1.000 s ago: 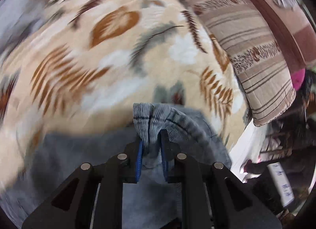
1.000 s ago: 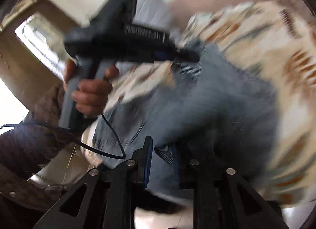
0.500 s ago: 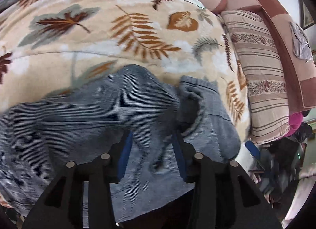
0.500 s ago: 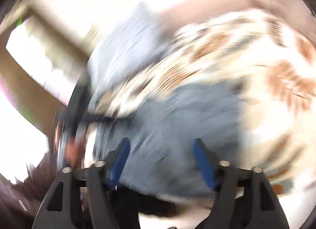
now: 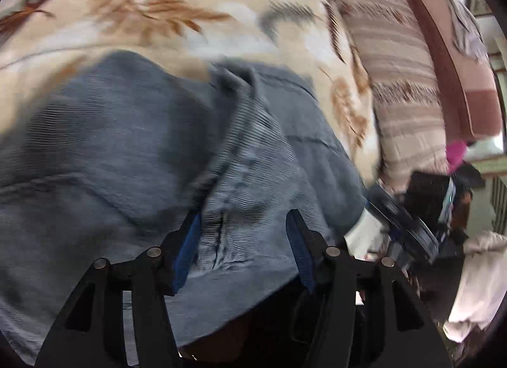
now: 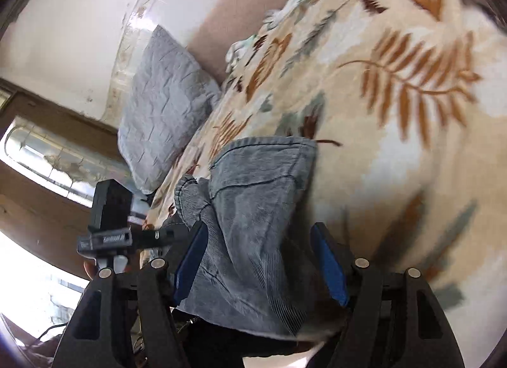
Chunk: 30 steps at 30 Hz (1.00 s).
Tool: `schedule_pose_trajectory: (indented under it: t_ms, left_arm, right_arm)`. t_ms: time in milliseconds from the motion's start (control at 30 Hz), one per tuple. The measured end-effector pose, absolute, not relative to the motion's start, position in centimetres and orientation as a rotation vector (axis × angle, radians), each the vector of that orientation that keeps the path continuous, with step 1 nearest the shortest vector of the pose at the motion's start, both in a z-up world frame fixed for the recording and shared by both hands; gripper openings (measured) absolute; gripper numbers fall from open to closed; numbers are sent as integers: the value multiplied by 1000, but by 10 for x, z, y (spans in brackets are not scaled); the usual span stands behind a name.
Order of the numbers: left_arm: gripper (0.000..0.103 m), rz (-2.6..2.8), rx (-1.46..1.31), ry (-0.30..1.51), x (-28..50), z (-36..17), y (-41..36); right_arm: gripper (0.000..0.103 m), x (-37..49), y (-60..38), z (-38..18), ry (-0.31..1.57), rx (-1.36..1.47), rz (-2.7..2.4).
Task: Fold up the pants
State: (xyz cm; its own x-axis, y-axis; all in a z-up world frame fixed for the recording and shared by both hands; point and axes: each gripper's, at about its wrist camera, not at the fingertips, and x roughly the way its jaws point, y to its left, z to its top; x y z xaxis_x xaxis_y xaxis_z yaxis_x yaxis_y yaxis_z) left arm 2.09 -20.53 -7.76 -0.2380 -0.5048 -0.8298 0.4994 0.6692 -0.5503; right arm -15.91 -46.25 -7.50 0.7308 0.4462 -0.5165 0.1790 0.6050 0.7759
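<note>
Released moments ago, folded pants [image 6: 253, 209] flat on bed blanket [image 6: 412, 114]; left gripper [image 5: 244, 250] opening, right gripper [image 6: 263, 260] closing, neither clamped.

Leaf-print bed [image 6: 412, 152], pants [image 6: 253, 196], grey pillow [image 6: 161, 105]

Grey pants [image 5: 133, 152] on leaf-print blanket [image 5: 152, 9]

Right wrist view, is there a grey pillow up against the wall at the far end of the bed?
Yes, a grey quilted pillow leans against the wall beyond the leaf-print blanket.
</note>
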Motion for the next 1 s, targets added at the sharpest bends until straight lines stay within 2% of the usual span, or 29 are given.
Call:
schedule_pose_trajectory:
  t_ms: [33, 67, 233, 367, 433, 467, 500, 567, 667, 767, 833, 867, 1000]
  left_arm:
    - [52, -961, 1, 1551, 16, -75, -215]
    - [51, -1003, -2, 1558, 9, -70, -230]
    - [49, -1174, 60, 1467, -21, -8, -344]
    - [52, -1194, 55, 1327, -21, 50, -389]
    - [52, -1170, 113, 1285, -23, 62, -402]
    - [52, -1164, 150, 1267, -24, 65, -407]
    - [53, -1154, 188, 1253, -26, 66, -411]
    - [53, -1145, 254, 1242, -26, 57, -414]
    - [53, -1088, 277, 1276, -14, 35, -406]
    - [53, -996, 249, 1349, 5, 7, -391]
    - [53, -942, 244, 1378, 14, -6, -384]
    - [53, -916, 244, 1388, 18, -11, -381]
    - [53, -846, 214, 1410, 32, -21, -366]
  right_arm:
    - [5, -156, -462, -73, 757, 925, 188]
    - [3, -157, -465, -69, 738, 917, 178]
    - [3, -204, -516, -52, 551, 974, 33]
    - [6, -249, -537, -66, 591, 963, -150]
    - [15, -268, -539, -82, 625, 998, -215]
    - [28, -282, -543, -89, 619, 1022, -275]
    - [32, -291, -547, -93, 600, 1053, -294]
    - [32, -310, -556, -98, 547, 1129, -307]
    - [40, -327, -560, -95, 482, 1185, -251]
    - [43, -313, -551, -77, 403, 1173, -117]
    - [62, -294, -543, -61, 385, 1126, -52]
    - [76, -279, -535, -52, 416, 1083, -39]
    - [76, -208, -502, -50, 660, 854, -139]
